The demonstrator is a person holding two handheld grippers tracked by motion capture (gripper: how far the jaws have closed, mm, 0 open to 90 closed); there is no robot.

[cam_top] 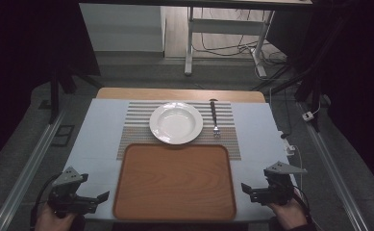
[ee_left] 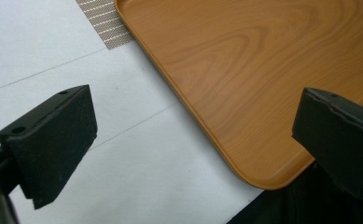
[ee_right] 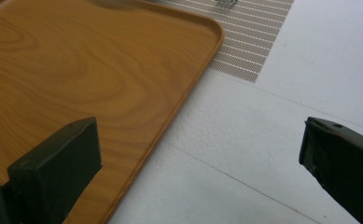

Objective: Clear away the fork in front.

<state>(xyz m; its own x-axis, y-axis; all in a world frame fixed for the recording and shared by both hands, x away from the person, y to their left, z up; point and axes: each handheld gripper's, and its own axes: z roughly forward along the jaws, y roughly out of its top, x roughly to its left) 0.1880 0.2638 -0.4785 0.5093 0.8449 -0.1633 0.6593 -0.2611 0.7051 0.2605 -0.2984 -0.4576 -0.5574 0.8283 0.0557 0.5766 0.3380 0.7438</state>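
Both grippers, left [cam_top: 100, 196] and right [cam_top: 245, 187], hold jaws released beside the tray [cam_top: 175, 180]; close each squarely on its nearest rim, level.

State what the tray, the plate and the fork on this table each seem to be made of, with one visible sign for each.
Tray: looks like wood or wood-grain laminate, satin finish; curved grain lines show in both gripper views.
Plate: probably glazed ceramic; plain white with a soft sheen, though melamine is possible.
Fork: likely metal; the tines are grey and glint, while the handle looks darker and is too small to judge.
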